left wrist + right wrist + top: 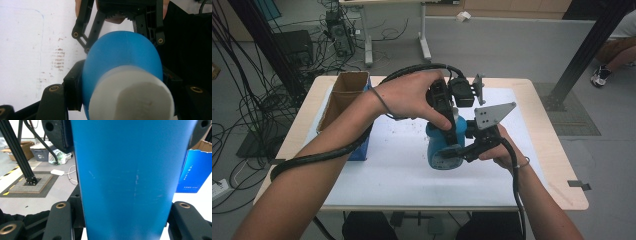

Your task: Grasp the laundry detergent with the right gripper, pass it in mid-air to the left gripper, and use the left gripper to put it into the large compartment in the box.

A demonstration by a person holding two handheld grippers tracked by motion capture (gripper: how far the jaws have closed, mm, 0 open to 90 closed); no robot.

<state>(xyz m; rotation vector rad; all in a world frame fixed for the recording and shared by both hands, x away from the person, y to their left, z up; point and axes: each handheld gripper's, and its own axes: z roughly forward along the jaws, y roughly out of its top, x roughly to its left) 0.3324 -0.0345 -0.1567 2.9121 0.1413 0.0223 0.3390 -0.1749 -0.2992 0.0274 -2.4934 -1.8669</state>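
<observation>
A blue bottle (439, 145) with a white cap is held above the middle of the white sheet (387, 175) that covers the tabletop (552, 150), gripped from two sides at once. In the high view the left gripper (447, 131) is brought down onto the bottle from the far side, the person's left hand (412, 97) wrapped over its body, while the right gripper (462, 150) is applied from the right, with its grey three-cornered plate (492, 116) standing above it. In the left gripper view the fingers (72, 90) are seen clamped on the bottle (122, 65) just behind the white cap (132, 97), and the other gripper's black linkage is seen beyond it. In the right gripper view the fingers (61, 220) are pressed against both sides of the bottle's blue wall (130, 180). An open blue carton (344, 107) stands at the left edge of the tabletop, well apart from the bottle, and dark specks are scattered on the sheet between them.
</observation>
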